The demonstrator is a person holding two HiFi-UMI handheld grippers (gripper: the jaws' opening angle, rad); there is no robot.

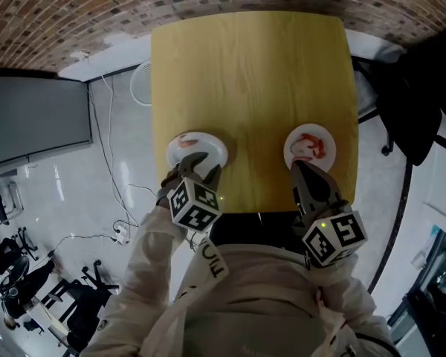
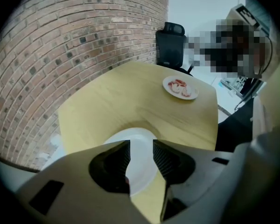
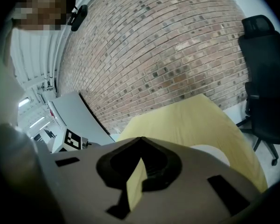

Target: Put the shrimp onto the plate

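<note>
Two white plates sit near the front edge of the yellow table [image 1: 253, 73]. The right plate [image 1: 321, 134] holds red and white shrimp [image 1: 310, 147]; in the left gripper view it lies far across the table [image 2: 192, 95] with the shrimp [image 2: 179, 86] on it. The left plate [image 1: 208, 149] shows a small red piece [image 1: 185, 144] at its near-left side. My left gripper [image 1: 197, 163] hovers over this plate's [image 2: 141, 160] near rim, jaws open with nothing between them [image 2: 141, 143]. My right gripper [image 1: 311, 175] is just short of the shrimp plate [image 3: 215, 154], jaws shut and empty [image 3: 140, 141].
A brick wall [image 3: 177, 55] runs behind the table. A black office chair [image 3: 263, 78] stands by the table's far right side. A grey panel [image 1: 33, 117] stands to the left, with cables [image 1: 123, 233] on the pale floor beside it.
</note>
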